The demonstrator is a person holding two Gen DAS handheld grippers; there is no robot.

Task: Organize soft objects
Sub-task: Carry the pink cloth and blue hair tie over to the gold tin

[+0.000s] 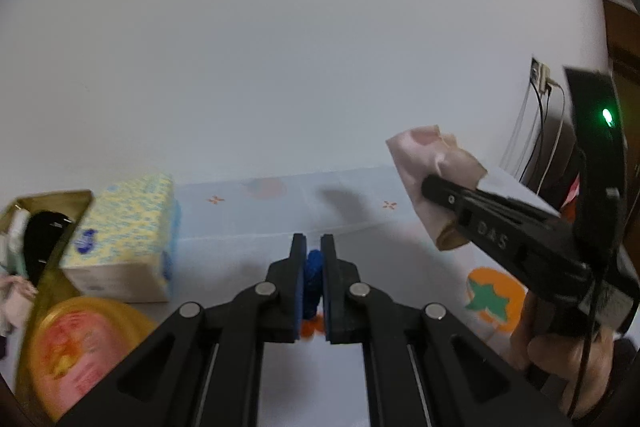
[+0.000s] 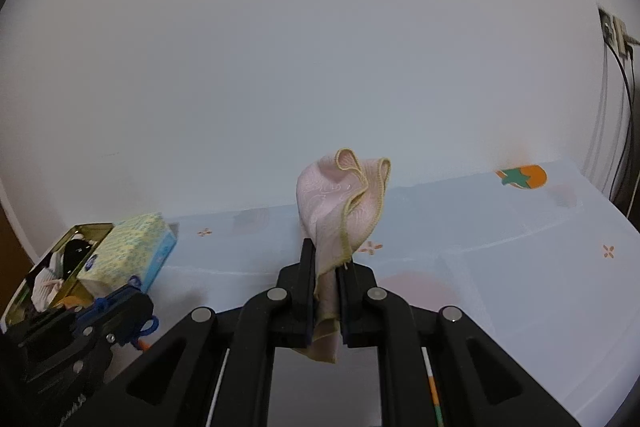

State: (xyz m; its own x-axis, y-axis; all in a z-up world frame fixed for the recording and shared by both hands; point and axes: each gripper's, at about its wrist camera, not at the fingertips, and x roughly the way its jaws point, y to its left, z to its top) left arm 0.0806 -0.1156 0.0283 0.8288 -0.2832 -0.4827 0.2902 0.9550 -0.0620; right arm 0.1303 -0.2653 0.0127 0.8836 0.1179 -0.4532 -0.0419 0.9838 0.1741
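Observation:
My left gripper (image 1: 313,247) is shut on a blue fuzzy soft object (image 1: 313,281) with an orange part below, held above the table. It also shows in the right wrist view (image 2: 120,311) at lower left. My right gripper (image 2: 326,259) is shut on a pink cloth (image 2: 340,203) with a yellow hem, which stands up above the fingers. In the left wrist view the right gripper (image 1: 434,187) holds the same cloth (image 1: 432,163) in the air to the right of my left gripper.
An open gold tin (image 2: 70,239) with black and white soft items stands at the left. A yellow-blue tissue box (image 2: 128,255) lies beside it. A round yellow lid (image 1: 76,343) sits near left. The tablecloth (image 2: 500,259) has orange fruit prints. Wall cables hang at right.

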